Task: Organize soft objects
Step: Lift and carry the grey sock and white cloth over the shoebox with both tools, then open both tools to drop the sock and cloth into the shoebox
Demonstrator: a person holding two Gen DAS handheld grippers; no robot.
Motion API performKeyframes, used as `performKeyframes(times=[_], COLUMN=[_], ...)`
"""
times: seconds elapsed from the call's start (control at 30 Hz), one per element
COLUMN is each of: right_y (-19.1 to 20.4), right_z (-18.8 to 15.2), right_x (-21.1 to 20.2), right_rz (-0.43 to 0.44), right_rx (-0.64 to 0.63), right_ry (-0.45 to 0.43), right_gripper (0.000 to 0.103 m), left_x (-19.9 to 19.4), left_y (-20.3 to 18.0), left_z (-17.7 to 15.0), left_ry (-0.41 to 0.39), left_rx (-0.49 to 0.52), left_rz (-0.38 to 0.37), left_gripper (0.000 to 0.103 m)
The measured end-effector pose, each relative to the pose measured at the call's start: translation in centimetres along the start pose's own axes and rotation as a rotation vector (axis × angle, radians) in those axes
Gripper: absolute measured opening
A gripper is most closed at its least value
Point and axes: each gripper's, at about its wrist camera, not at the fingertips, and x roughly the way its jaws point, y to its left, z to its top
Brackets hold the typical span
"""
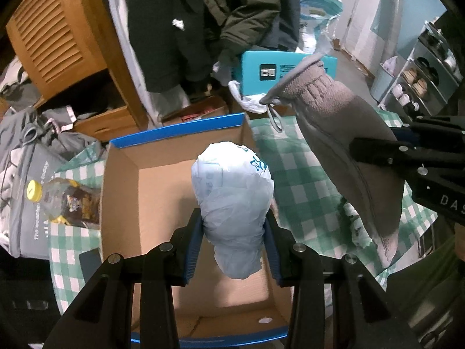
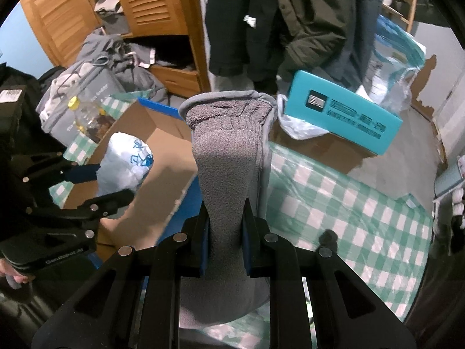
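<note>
Left tongs: clamped on a bundled plastic bag, pads pressing both sides. The bag hangs directly over the open box, not yet released into it.

Right tongs: closed narrow on a grey fleece glove, gripped at its mid-length, cuff end pointing away from the camera. The glove is held in the air over the checked surface, just beside the box's right wall and outside it.

Box interior: bare cardboard floor visible, no soft item seen lying in it. A bottle lies against its left outer wall.

Beyond: a teal carton sits on a brown carton past the surface, then hanging coats and a wooden wardrobe with loose clothing.

Assessment: both items are picked up and neither is stowed. Remaining work appears to be dropping the bag, then bringing the glove across and releasing it.
</note>
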Motion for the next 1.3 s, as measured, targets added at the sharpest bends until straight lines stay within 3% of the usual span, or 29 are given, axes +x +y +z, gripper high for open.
performKeyframes(times=[0.93, 1.3], right_y=[9.4, 10.8], right_z=[4.3, 4.7], right_x=[6.6, 8.8], right_rz=[0.099, 0.104], right_rx=[-0.057, -0.059], right_ry=[0.088, 0.122], right_gripper=[0.017, 0.019], left_x=[1.9, 2.3], left_y=[8.6, 9.1], left_z=[-3.9, -4.0], left_ry=[0.068, 0.09], left_rx=[-0.152, -0.172], left_rz=[0.055, 0.057], left_gripper=[0.041, 0.044])
